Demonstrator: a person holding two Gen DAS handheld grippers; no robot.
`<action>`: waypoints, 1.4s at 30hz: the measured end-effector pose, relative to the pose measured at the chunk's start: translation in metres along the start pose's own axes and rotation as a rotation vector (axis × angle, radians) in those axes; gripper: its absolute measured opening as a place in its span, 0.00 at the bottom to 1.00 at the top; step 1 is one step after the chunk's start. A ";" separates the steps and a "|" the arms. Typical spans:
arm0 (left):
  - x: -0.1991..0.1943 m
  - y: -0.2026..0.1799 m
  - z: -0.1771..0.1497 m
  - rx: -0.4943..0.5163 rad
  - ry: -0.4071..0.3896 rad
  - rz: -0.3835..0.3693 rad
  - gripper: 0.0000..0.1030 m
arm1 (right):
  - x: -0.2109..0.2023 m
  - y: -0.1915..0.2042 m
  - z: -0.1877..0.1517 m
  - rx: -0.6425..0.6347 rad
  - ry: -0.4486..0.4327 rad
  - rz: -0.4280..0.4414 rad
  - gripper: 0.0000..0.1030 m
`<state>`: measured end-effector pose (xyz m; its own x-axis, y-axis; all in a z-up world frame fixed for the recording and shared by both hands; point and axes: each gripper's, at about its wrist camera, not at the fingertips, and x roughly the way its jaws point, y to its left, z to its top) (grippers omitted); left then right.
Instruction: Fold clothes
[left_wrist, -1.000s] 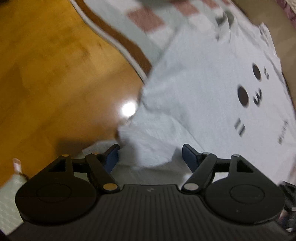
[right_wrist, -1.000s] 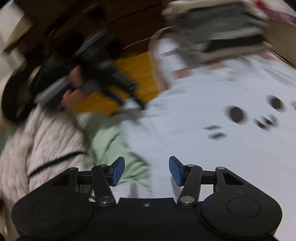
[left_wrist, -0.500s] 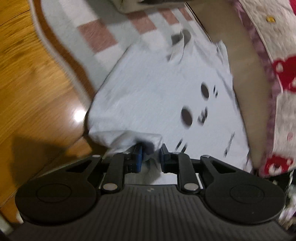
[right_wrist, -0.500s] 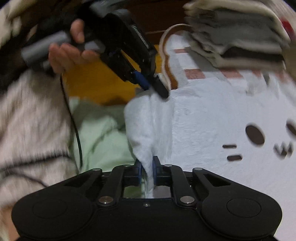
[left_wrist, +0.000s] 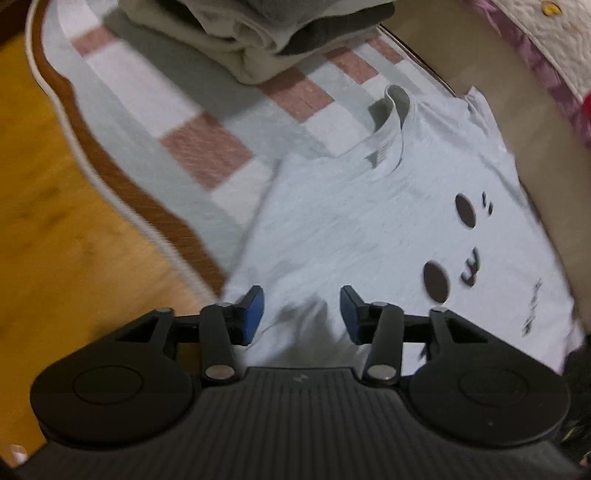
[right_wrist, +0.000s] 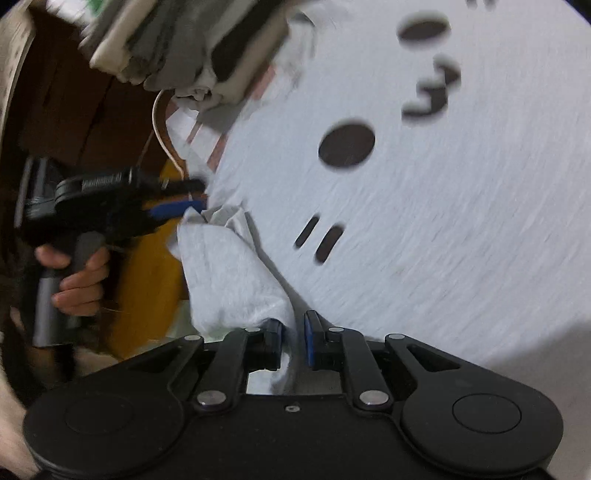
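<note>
A white T-shirt (left_wrist: 354, 229) with a black cartoon face lies spread on a checked rug (left_wrist: 207, 147). It also fills the right wrist view (right_wrist: 443, 221). My left gripper (left_wrist: 301, 314) is open over the shirt's near left edge, with a small raised fold of cloth between the blue pads. My right gripper (right_wrist: 293, 338) is shut on a bunched fold of the shirt's edge. The left gripper also shows in the right wrist view (right_wrist: 184, 195), held in a hand at the shirt's left edge.
A stack of folded clothes (left_wrist: 258, 37) sits on the rug's far side and also shows in the right wrist view (right_wrist: 177, 48). Bare wooden floor (left_wrist: 55, 229) lies to the left. A patterned quilt (left_wrist: 546, 44) runs along the far right.
My left gripper closed on the shirt's edge, drew it inward over the shirt, and has now opened. My right gripper closed on the shirt's edge and still holds it.
</note>
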<state>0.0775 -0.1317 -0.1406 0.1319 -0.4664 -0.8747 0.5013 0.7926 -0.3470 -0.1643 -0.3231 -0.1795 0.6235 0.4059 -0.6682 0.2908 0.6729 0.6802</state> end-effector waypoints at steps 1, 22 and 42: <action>-0.007 -0.001 -0.003 0.032 -0.027 0.025 0.48 | -0.002 0.006 -0.003 -0.050 -0.012 -0.038 0.18; -0.001 -0.029 -0.004 0.181 -0.159 -0.219 0.48 | 0.021 0.061 0.022 -0.712 -0.116 -0.244 0.38; 0.034 -0.021 -0.023 0.381 0.033 0.006 0.77 | 0.004 -0.012 0.020 -0.001 -0.185 0.005 0.50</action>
<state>0.0518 -0.1549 -0.1705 0.1110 -0.4446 -0.8888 0.7835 0.5894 -0.1969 -0.1509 -0.3416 -0.1846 0.7479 0.2889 -0.5977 0.2868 0.6714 0.6834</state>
